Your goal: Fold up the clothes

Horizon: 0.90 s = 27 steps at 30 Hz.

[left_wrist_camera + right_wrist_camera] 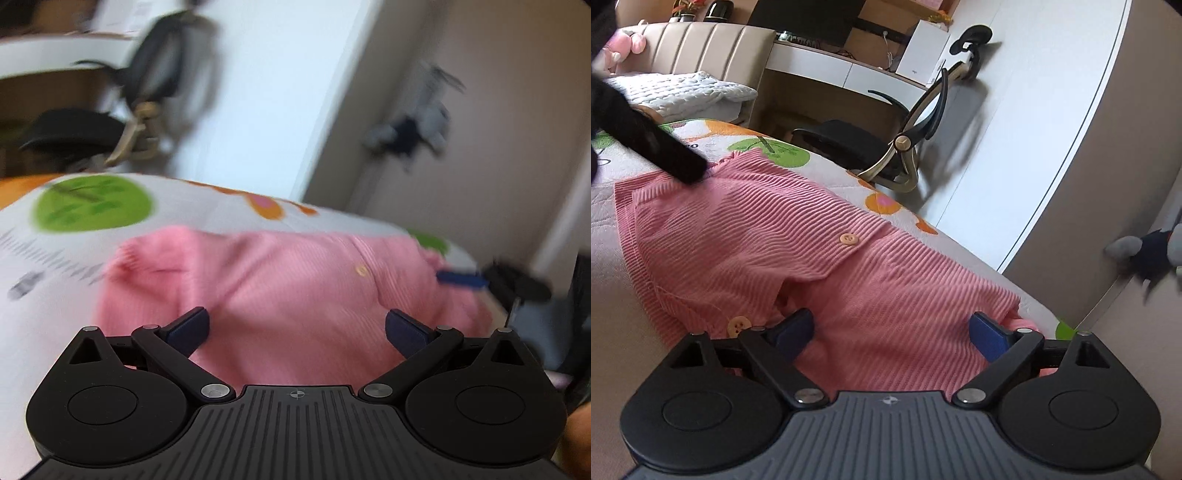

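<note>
A pink ribbed knit cardigan [798, 251] with pale orange buttons [849, 239] lies folded over on a patterned bed cover [764, 147]. It also shows, blurred, in the left wrist view [280, 291]. My right gripper [892, 332] is open, its blue pads spread just above the cardigan's near edge, holding nothing. My left gripper [297, 328] is open, low over the cardigan's near part, holding nothing. The right gripper's blue pad [461, 277] shows at the cardigan's right edge in the left wrist view. A dark blurred shape, probably the left gripper [653, 144], sits at the cardigan's far left corner.
A black office chair [886, 147] stands beside the bed's far side, in front of a desk [846, 70]. A white wardrobe wall [1034, 122] runs on the right. A grey plush toy [1148, 251] hangs at right. A grey quilt [676, 88] and headboard are at the back left.
</note>
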Tool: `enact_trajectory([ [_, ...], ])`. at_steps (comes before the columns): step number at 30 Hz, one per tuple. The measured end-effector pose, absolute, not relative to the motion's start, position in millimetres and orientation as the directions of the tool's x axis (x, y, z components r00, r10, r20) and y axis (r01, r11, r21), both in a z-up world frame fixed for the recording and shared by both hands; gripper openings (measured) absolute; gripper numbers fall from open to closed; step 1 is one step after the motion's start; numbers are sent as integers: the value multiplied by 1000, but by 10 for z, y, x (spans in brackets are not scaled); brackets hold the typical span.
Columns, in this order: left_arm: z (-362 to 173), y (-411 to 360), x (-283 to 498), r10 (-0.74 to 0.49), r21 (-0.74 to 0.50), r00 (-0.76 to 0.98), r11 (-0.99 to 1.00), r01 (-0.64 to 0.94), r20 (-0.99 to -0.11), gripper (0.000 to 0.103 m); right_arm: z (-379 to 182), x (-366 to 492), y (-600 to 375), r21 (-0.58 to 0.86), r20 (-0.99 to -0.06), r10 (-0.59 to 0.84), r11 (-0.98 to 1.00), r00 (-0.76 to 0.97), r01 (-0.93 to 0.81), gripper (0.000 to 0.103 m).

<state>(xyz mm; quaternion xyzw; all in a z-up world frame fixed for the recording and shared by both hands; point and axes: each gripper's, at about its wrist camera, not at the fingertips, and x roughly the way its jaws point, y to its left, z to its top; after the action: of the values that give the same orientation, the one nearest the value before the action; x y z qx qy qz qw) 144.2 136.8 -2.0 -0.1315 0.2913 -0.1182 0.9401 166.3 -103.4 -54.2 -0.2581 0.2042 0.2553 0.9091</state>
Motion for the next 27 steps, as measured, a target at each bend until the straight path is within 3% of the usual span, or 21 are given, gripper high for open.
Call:
enact_trajectory([
  [7,-30,1779,1259,-77,-205,775,976,-69,-627,100,-534,1671,-1068,-352,-503,366,740,783,-573,92],
  [8,-58,1800,1291,-73,-211,772,974,-80,-631,87,-535,1664,-1067,-355,-501,365,740,784,-572,92],
  [9,-86,1821,1322,-69,-216,769,972,-91,-635,64,-536,1657,-1067,-359,-500,364,739,786,-570,92],
  [14,-163,1758,1481,-115,-218,777,976,-29,-619,58,-318,1536,-1120,-313,-486,423,733,765,-604,92],
  [16,-171,1734,1526,-147,-235,775,972,-2,-615,35,-130,1381,-1077,-283,-462,493,706,738,-649,92],
  [17,-159,1765,1534,-178,-279,769,960,0,-614,14,-60,1301,-1002,-278,-457,529,679,716,-679,92],
  [18,-126,1809,1539,-221,-345,765,939,-2,-605,10,3,1221,-914,-275,-453,563,649,691,-709,92],
  [22,113,1891,1509,-339,-523,786,852,23,-517,9,-97,981,-306,-341,-495,630,492,598,-801,92],
  [27,272,1861,1496,-496,-674,761,731,105,-418,8,-566,937,353,-507,-534,583,359,613,-784,94],
])
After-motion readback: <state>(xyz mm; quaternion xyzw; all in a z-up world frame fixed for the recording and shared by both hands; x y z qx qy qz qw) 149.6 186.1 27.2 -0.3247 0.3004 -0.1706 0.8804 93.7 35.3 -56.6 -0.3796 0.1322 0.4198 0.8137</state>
